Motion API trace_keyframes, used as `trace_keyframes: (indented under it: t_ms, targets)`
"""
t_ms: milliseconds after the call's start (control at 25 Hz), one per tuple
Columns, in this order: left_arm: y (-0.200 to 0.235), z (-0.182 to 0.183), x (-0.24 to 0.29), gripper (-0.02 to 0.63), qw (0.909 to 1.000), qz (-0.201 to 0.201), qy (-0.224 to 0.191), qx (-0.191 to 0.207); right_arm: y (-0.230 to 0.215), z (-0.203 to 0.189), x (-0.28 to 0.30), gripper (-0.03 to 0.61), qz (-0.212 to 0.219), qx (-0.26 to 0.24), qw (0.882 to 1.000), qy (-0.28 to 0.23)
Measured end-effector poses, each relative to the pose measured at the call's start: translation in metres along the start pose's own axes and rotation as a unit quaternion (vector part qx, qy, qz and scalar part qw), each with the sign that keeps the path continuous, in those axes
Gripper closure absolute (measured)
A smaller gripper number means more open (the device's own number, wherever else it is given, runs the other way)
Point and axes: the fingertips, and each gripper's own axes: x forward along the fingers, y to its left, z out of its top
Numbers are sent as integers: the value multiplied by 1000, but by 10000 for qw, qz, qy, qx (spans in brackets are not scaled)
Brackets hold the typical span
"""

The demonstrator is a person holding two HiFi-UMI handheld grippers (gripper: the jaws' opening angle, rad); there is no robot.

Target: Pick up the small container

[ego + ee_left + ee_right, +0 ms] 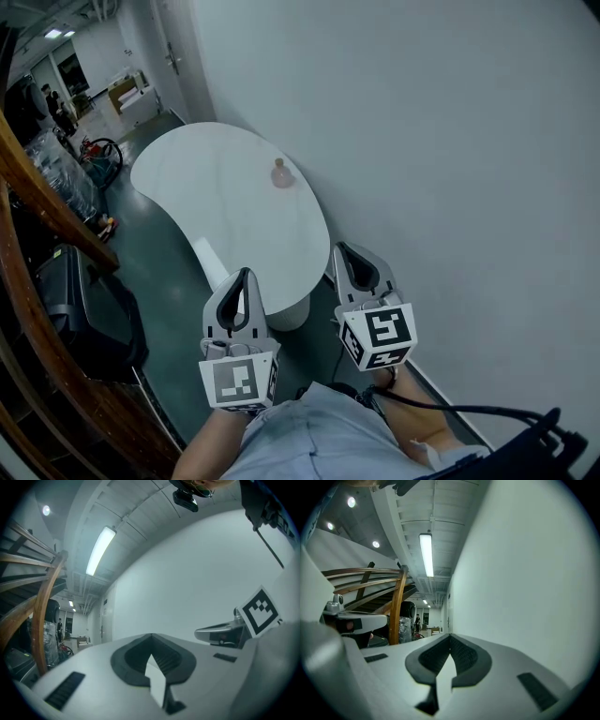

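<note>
Nearest to the camera, the person's light shirt (314,433) filled the lower edge of the head view, and a black cable (450,410) ran off to the right from it. Just ahead, short of the near end of the white table (202,192), the left gripper (246,273) and the right gripper (338,247) were held side by side, both pointing toward the table. Each had its jaws closed together with nothing between them; the gripper views showed the pads meeting at the tips. The small container (280,174), a pinkish rounded thing, stood on the far half of the table, close to the edge that runs along the white wall (450,131), well apart from both grippers. I judge the task as hardly begun. One risk from here is that closed jaws arrive at the container and knock it over, or push it off the wall-side edge of the table; they must open first. Another is a gripper striking the wall, since the container stood so near to it. The container was too small and soft in the head view to tell if it had a lid, and neither gripper view showed it. Left of the table a wooden railing (42,211) cut off the floor, and beyond the table's far end the room was dim and hard to read
</note>
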Motion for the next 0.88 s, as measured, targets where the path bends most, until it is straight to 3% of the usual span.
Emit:
trace_keyframes:
  t_ms: [520, 880]
  targets:
    - [21, -24, 27, 615, 9998, 13, 173, -75, 2, -17, 41, 577, 54, 45, 9998, 172]
    - [44, -42, 85, 615, 9992, 157, 373, -27, -16, -36, 103, 577, 193, 181, 9990, 370]
